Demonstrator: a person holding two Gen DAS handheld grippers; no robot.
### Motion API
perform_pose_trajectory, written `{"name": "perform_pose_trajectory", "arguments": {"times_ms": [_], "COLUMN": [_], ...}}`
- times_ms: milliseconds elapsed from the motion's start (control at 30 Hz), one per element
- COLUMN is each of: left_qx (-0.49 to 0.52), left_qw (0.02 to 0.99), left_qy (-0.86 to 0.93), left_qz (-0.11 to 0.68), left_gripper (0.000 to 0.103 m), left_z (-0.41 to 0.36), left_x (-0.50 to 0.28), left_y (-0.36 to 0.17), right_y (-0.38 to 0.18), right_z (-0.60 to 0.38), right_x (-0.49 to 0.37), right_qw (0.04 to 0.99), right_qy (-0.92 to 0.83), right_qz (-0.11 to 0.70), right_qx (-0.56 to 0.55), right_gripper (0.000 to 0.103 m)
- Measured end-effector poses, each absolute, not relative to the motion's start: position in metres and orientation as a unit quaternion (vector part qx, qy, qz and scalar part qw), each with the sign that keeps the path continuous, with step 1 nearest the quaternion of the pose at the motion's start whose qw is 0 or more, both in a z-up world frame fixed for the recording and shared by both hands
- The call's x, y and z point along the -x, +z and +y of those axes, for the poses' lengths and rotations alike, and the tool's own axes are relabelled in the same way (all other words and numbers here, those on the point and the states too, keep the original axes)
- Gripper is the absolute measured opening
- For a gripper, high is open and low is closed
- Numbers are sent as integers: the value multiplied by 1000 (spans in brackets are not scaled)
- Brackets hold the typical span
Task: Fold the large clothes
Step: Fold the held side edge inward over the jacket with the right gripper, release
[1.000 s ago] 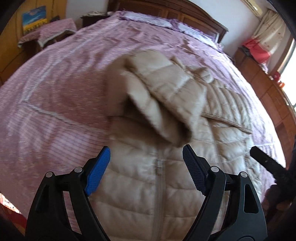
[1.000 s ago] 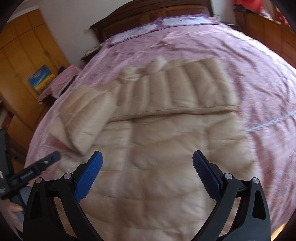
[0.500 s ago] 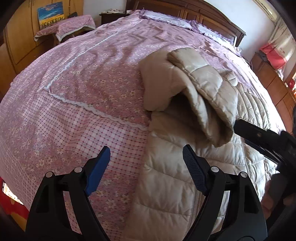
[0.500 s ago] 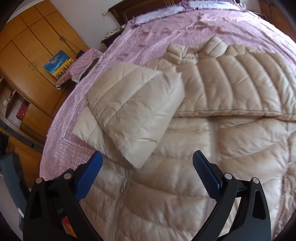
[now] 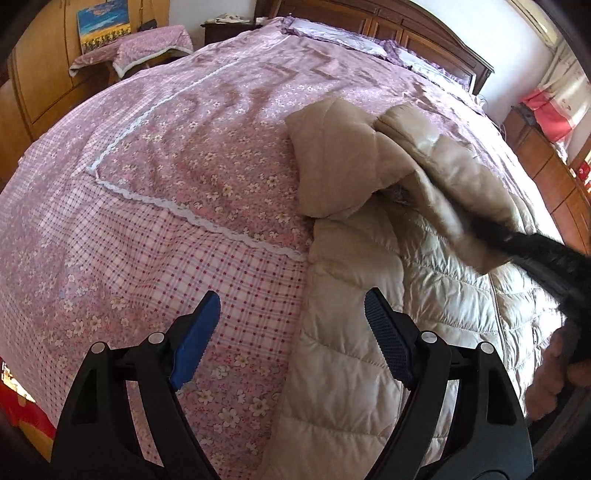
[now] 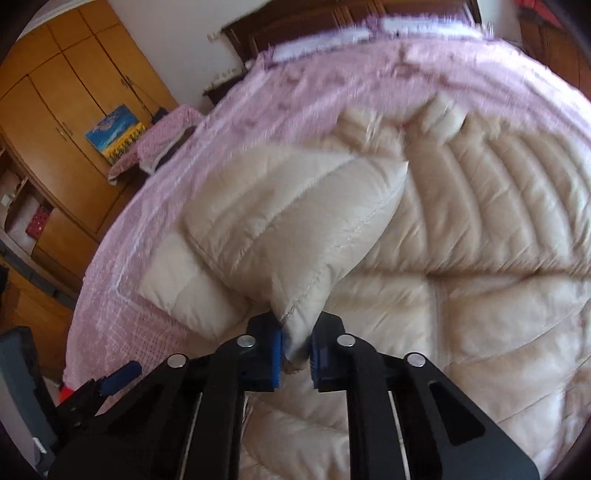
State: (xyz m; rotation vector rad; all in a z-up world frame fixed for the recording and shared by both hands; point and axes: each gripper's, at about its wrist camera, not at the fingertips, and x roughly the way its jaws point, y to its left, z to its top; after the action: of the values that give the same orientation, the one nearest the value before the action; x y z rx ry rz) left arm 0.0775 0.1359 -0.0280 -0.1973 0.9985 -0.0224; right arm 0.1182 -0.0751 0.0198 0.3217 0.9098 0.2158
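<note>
A beige quilted down jacket [image 5: 369, 354] lies spread on a bed with a pink floral cover [image 5: 166, 177]; it fills the right wrist view [image 6: 461, 295]. One sleeve [image 6: 295, 225] is folded over the body. My right gripper [image 6: 296, 354] is shut on the cuff end of that sleeve; it shows as a blurred black shape in the left wrist view [image 5: 546, 258]. My left gripper [image 5: 291, 336] is open and empty, above the jacket's left edge and the bedcover.
A dark wooden headboard [image 5: 388, 33] and pillows [image 5: 332, 33] are at the far end. A wooden wardrobe [image 6: 74, 110] and a covered side table [image 5: 147, 51] stand left of the bed. A wooden cabinet [image 5: 554, 166] runs along the right.
My right gripper moved in and closed on the sleeve's cuff end. My left gripper shifted left, off the jacket's middle to its left edge, still open.
</note>
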Motion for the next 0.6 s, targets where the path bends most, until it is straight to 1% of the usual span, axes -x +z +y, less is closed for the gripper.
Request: {"name": "perform_pose_trajectory", "arguments": {"times_ms": [133,233,333,467,533,567,600], "left_qx": [94,94,92,90,90,89,88], "left_qw": [874,875,876,874,874,873,873], "left_qy": [-17,-24,-29,-31,-31,-31,-30], "left_qz": [476,475,473,476,477,478,478], "left_gripper": [80,80,80,80,80,80,80], "left_z": [129,122,116,112,111,111,111], "left_x": [-84,-90,-93,-95,-95,-94,-94], "left_y": [-27,-26,-26,-27,-28,-29,-29], "right_y": [46,47,33,-7,-18,-20,-20], "right_z": [-98,-117,-131,-142,-142,-141,-142], "right_x": [-114,-115,-121,-133,-133,-131,-129], "right_qw": [910,917,912,890,887,888,890], "right_qy": [73,47,25,7,4,0,0], "right_qz": [391,384,399,448,456,455,451], "right_qx": [-118,-101,-91,-79,-72,-68,-65], "right_gripper": [10,10,10,11,22,35,42]}}
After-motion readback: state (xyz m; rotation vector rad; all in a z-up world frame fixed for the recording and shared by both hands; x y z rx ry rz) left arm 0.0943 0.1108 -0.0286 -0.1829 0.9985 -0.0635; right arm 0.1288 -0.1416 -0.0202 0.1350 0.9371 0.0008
